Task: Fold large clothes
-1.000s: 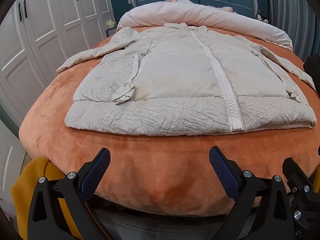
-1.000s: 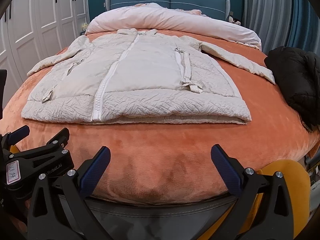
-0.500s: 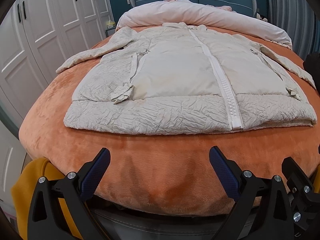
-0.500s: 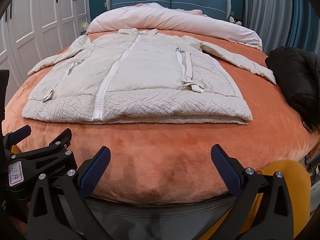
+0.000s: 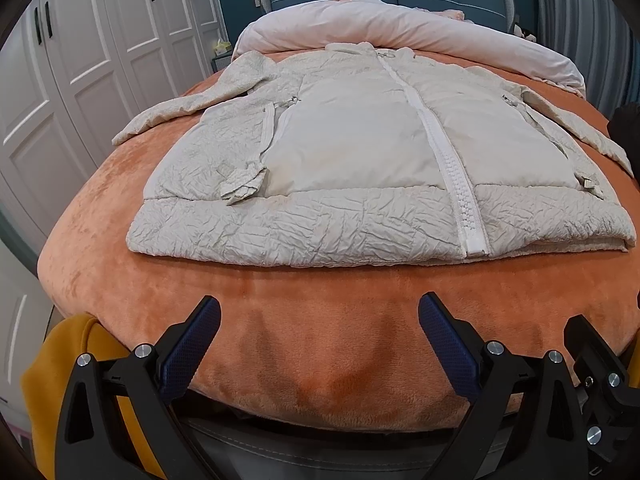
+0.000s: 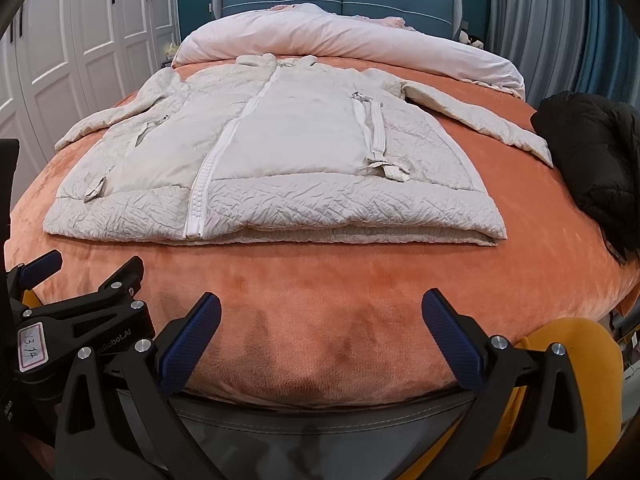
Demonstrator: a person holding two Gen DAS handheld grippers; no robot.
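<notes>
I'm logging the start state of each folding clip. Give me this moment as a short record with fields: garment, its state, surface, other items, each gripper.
garment: cream padded coat, front up, zipped
state: laid flat, both sleeves spread out to the sides, hem nearest the grippers; looks not yet folded
surface: orange blanket on a bed
other items: black jacket bunched at the right edge; pale pink duvet rolled by the headboard
left gripper: open, empty, short of the hem
right gripper: open, empty, short of the hem

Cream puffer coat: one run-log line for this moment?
cream zipped puffer coat: flat on orange plush blanket, hem doubled | left claw: open, empty | right claw: open, empty
</notes>
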